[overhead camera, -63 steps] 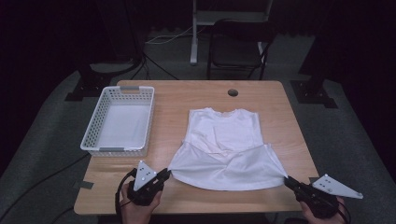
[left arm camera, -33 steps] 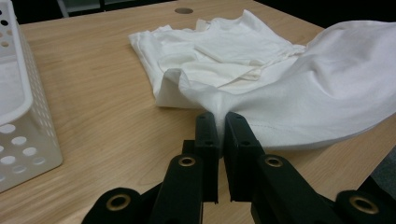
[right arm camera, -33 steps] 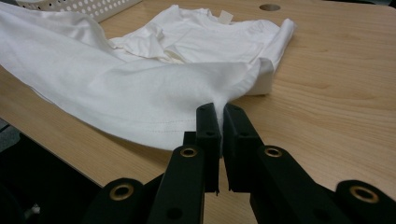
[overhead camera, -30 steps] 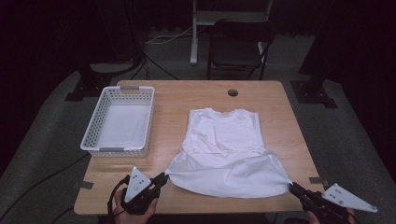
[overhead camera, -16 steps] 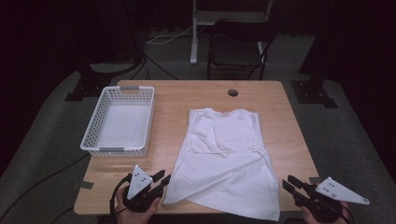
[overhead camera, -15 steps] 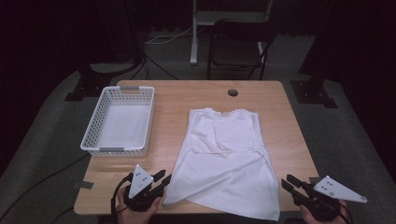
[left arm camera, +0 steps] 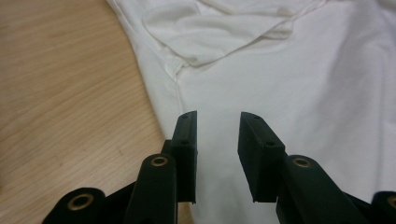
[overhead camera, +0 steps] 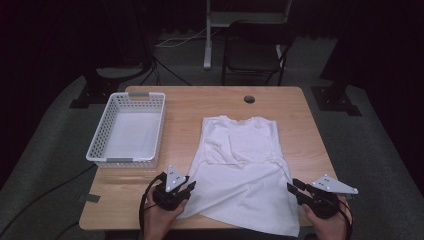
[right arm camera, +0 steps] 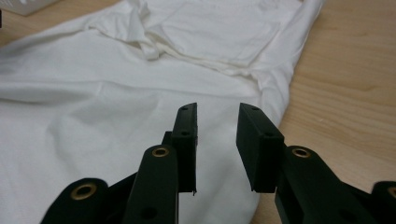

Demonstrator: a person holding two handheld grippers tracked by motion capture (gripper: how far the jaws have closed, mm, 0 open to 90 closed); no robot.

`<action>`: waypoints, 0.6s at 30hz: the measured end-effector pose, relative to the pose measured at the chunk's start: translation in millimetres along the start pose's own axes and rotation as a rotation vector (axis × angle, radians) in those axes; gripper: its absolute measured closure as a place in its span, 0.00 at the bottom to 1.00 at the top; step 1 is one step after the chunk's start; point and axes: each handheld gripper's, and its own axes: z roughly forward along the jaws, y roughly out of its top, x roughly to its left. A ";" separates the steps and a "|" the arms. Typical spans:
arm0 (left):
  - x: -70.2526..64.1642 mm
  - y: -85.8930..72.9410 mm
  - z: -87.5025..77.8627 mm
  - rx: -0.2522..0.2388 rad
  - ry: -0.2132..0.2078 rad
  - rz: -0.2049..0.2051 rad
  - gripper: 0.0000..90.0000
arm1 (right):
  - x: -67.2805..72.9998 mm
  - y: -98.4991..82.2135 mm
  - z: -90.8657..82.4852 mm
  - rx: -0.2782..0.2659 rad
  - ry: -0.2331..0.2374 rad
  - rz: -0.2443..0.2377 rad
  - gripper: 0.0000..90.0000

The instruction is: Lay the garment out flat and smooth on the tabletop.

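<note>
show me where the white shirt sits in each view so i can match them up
High view: the white shirt lies flat at centre-right of the table, right of the basket.
Left gripper view: it covers the upper and right side, beyond the open jaws.
Right gripper view: it covers the left and centre, beyond the open jaws.
Shared landmark: the folded-back band across the shirt's middle.

Left gripper point(overhead camera: 189, 187) at near-left, held in a hand point(overhead camera: 161, 216) rising from the near edge, jaws apart w/ a clear gap, just been opening, nothing pinched. Right gripper point(overhead camera: 295, 185) at near-right, hand point(overhead camera: 327, 223) below, jaws likewise parted, nothing pinched.
</note>
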 end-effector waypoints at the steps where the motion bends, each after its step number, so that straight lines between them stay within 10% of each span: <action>1: 0.0 0.3 3.0 0.004 -0.001 0.002 0.77 | 0.2 -2.0 4.1 0.011 0.002 0.001 0.76; 18: 0.0 -0.5 36.7 0.082 0.022 0.027 0.75 | 4.8 -19.4 32.2 0.142 0.003 -0.031 0.79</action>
